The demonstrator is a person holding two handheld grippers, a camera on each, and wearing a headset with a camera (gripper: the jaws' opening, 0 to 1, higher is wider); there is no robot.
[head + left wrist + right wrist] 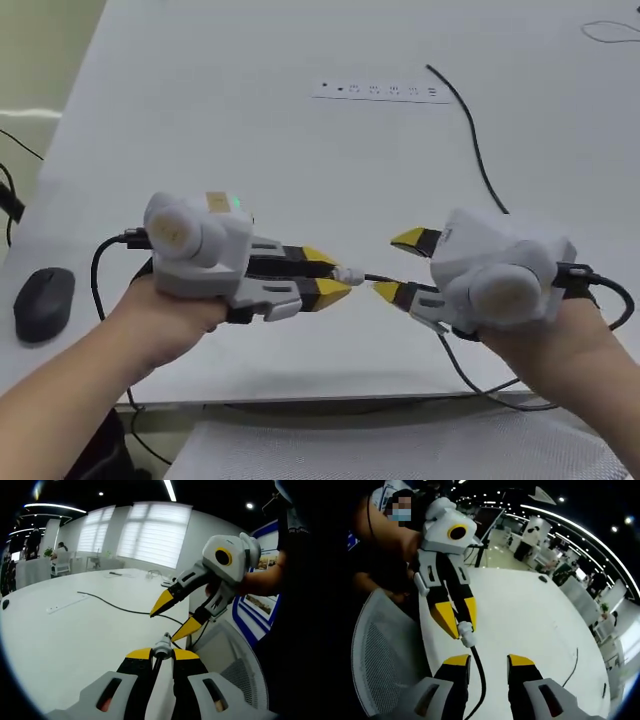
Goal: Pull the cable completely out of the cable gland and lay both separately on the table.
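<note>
Close to the near edge of the smooth white table [300, 150], the small, pale, rounded cable gland [350, 274] is clamped in the left gripper's [338, 276] yellow tips. The thin black cable [481, 676] is seen between the right gripper's [388, 265] parted jaws. Broad open surface is left on the far side.

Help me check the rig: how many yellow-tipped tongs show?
2. The left tongs are shut on the small white plastic cable gland; the right tongs, open, straddle its thin black cable.

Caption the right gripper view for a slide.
Left gripper clamps the gland; cable runs through the open right gripper.
</note>
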